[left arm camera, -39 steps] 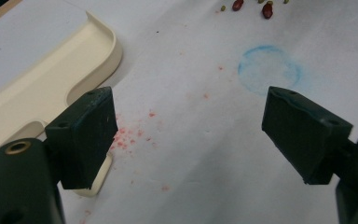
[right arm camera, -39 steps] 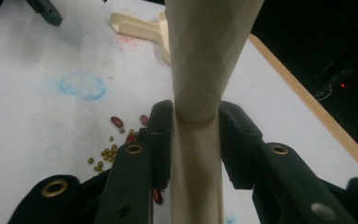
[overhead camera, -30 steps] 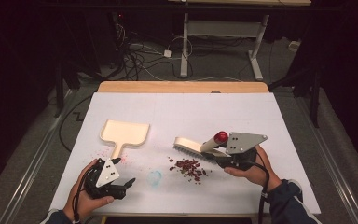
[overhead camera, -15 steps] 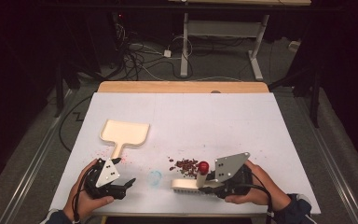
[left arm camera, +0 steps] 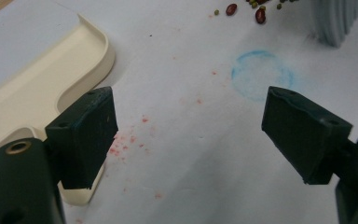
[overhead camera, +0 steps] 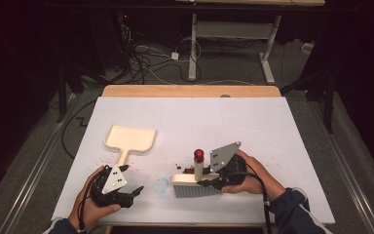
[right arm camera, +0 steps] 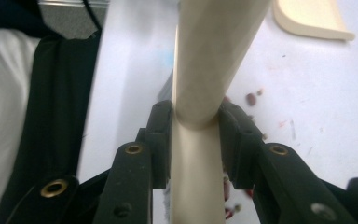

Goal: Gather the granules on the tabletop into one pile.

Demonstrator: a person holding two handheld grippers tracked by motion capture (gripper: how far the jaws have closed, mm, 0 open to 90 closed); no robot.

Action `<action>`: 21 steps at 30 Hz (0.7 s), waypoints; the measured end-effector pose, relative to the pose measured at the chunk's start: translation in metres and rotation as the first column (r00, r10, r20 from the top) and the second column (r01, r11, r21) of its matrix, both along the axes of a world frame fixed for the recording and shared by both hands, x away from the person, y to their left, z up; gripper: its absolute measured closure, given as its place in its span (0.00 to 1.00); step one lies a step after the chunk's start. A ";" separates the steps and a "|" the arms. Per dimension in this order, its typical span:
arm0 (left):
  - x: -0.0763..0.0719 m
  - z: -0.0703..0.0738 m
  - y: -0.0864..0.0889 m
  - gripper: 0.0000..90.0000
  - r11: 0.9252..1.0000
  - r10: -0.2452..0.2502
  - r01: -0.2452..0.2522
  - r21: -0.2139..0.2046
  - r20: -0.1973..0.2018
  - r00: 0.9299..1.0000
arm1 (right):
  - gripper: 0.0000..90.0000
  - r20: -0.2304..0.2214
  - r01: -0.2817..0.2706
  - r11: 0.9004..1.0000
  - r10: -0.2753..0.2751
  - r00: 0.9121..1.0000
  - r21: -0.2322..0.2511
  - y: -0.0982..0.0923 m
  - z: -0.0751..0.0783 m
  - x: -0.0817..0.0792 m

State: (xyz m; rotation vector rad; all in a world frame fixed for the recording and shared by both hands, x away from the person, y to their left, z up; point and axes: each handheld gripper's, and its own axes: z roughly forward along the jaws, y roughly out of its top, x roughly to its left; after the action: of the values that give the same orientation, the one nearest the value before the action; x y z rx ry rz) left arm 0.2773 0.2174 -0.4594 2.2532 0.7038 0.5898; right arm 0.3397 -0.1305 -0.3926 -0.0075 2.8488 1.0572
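Note:
A brush with a cream handle (overhead camera: 198, 168), a red tip (overhead camera: 199, 155) and grey bristles (overhead camera: 196, 190) stands bristles-down on the white table near its front edge. My right gripper (overhead camera: 213, 178) is shut on the brush handle (right arm camera: 200, 60), with both pads pressed against it. A small scatter of red and green beans (overhead camera: 184, 169) lies just behind the brush. The cream dustpan (overhead camera: 129, 138) lies flat to the left. My left gripper (overhead camera: 132, 194) rests on the table below the dustpan's handle (left arm camera: 37, 98), jaws open and empty (left arm camera: 189, 135).
A faint blue ring (left arm camera: 261, 73) is drawn on the table between the two grippers, with red smudges (left arm camera: 130, 140) near the dustpan handle. Beans (left arm camera: 256, 11) and the bristles (left arm camera: 338, 18) lie beyond the ring. The table's front edge (overhead camera: 199, 222) is close to both hands.
The right gripper has carried the brush from above the beans toward the table's near edge and set the bristles down, handle now upright. The left gripper has stayed put.

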 end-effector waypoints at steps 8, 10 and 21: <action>0.000 -0.003 -0.001 0.19 1.000 -0.012 0.013 0.005 -0.024 1.000 | 0.75 -0.001 0.029 0.999 -0.029 1.000 0.041 0.003 0.002 0.008; 0.000 -0.003 -0.002 0.19 1.000 -0.016 0.016 0.006 -0.028 0.999 | 0.75 0.004 0.035 0.998 -0.036 0.999 0.051 0.002 0.003 0.008; -0.002 0.006 0.009 0.19 0.997 0.066 -0.065 -0.030 0.034 0.997 | 0.75 -0.116 0.227 0.954 -0.207 0.971 0.198 0.017 0.009 -0.007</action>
State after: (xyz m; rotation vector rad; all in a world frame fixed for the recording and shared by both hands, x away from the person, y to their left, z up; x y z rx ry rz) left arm 0.2751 0.2260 -0.4539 2.1951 0.7662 0.6445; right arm 0.3328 -0.1137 -0.3837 0.3732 2.7192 1.3331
